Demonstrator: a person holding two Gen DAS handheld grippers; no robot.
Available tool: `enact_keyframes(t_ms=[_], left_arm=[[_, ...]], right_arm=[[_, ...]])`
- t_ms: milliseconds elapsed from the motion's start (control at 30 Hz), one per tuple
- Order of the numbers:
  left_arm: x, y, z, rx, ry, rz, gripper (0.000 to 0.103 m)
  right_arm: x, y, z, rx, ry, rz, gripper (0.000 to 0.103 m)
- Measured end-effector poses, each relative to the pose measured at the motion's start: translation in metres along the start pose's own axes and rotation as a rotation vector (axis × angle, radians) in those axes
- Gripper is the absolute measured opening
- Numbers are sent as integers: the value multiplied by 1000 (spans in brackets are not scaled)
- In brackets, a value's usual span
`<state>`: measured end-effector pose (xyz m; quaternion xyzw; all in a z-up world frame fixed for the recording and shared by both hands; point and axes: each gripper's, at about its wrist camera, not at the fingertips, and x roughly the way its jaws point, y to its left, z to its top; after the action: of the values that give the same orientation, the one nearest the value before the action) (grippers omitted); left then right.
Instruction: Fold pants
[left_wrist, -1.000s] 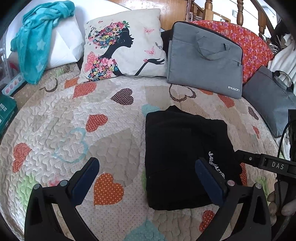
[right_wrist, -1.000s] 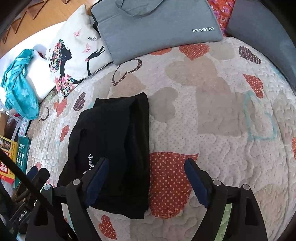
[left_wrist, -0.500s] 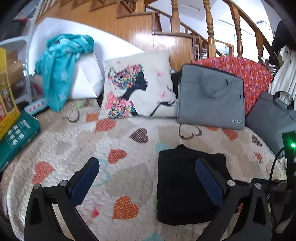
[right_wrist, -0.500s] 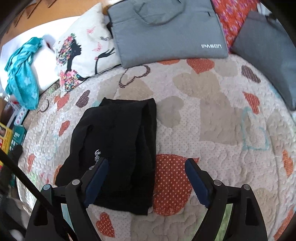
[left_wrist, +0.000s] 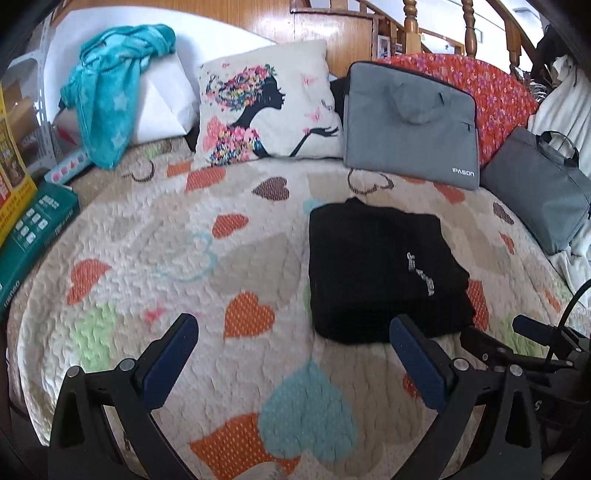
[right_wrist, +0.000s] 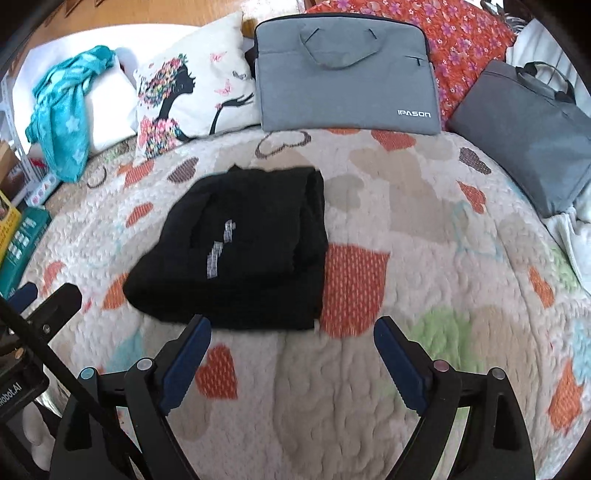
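Observation:
The black pants (left_wrist: 380, 273) lie folded into a compact rectangle on the heart-patterned quilt (left_wrist: 184, 258), white lettering facing up. They also show in the right wrist view (right_wrist: 243, 251). My left gripper (left_wrist: 295, 354) is open and empty, held above the quilt just in front and to the left of the pants. My right gripper (right_wrist: 291, 354) is open and empty, held in front of the pants' near edge. Neither gripper touches the pants. The right gripper also shows in the left wrist view (left_wrist: 532, 339) at the right edge.
At the back stand a printed pillow (left_wrist: 266, 110), a grey IPASON laptop bag (left_wrist: 410, 122), an orange floral cushion (left_wrist: 498, 88) and a second grey bag (left_wrist: 539, 188). A teal towel (left_wrist: 110, 96) lies on a white pillow at the left. Green and yellow boxes (left_wrist: 26, 221) sit at the left edge.
Both grippers have pulled back and away from the folded pants, which now lie farther from the fingers. The pants themselves have not moved.

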<state>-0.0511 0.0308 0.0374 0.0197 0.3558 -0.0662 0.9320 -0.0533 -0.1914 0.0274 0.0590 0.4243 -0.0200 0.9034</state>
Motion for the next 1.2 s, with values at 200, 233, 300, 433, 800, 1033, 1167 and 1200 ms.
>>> enact_keyframes(t_ms=[200,233,300,433,800,1033,1167,1200], left_arm=[[6,-3,-7,-3,44,-28,103],[7,-4,-7,-3,50,-32,103],[10,-4,-8,-4,60,-38,103],[14,-2,-8,-18,81,-49,103],[23,-3,-9,-31,122,-63,103],[24,-3,-10,-30,122,-67,103],[25,-2,-9,-32,124,-69,103],[25,-2,-9,-32,123,-68,103]], right_arm=[[4,0,-7,6,16,-14,93],[6,1,-8,4,23,-15,93],[9,2,-8,-3,33,-16,93],[12,3,-9,-9,37,-16,93],[19,3,-10,5,61,-12,93],[21,2,-11,14,67,-14,94],[22,2,-12,12,70,-13,94],[22,2,-12,10,69,-13,94]])
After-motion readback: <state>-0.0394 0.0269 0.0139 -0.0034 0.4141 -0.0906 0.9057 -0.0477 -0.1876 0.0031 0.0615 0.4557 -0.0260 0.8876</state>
